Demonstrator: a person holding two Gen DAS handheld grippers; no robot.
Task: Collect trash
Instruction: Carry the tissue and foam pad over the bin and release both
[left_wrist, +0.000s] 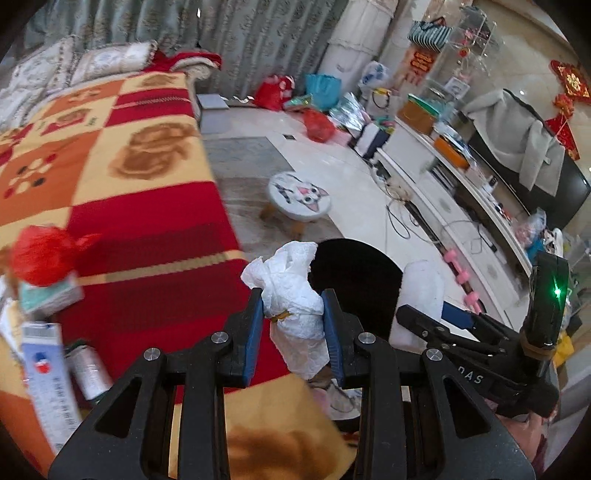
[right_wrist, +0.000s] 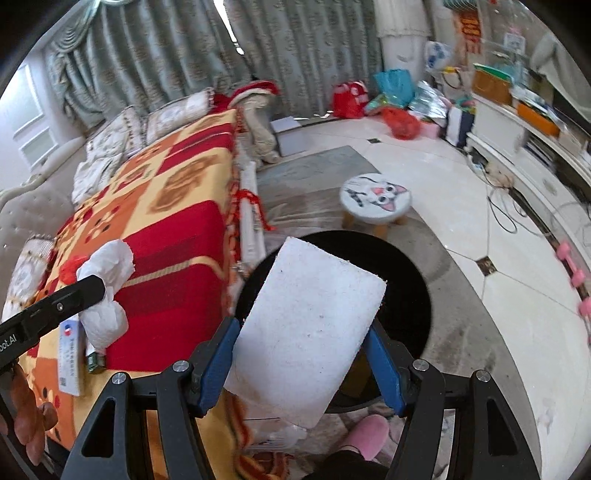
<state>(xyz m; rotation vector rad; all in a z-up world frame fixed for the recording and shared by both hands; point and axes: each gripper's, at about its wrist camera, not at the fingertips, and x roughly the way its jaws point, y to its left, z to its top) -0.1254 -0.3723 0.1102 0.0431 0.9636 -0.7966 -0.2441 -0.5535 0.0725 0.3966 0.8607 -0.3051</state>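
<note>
Open tiled floor (right_wrist: 509, 302) right of the blanket-covered bed (right_wrist: 177, 236); cat-face stool (right_wrist: 375, 197) beyond the black bin (right_wrist: 413, 295). Left gripper (left_wrist: 293, 325) clamped on crumpled tissue wad (left_wrist: 291, 295) at the bed's edge, just beside the bin. Right gripper (right_wrist: 303, 354) grasping white foam slab (right_wrist: 310, 332) over the bin (bin's near rim hidden). Background blurred.

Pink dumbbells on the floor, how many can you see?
2. Both pink dumbbells lie on the white floor along the base of the long white cabinet: one farther along it, one nearer the camera. They show blurred at the right wrist view's edge too. More may be hidden.
</note>
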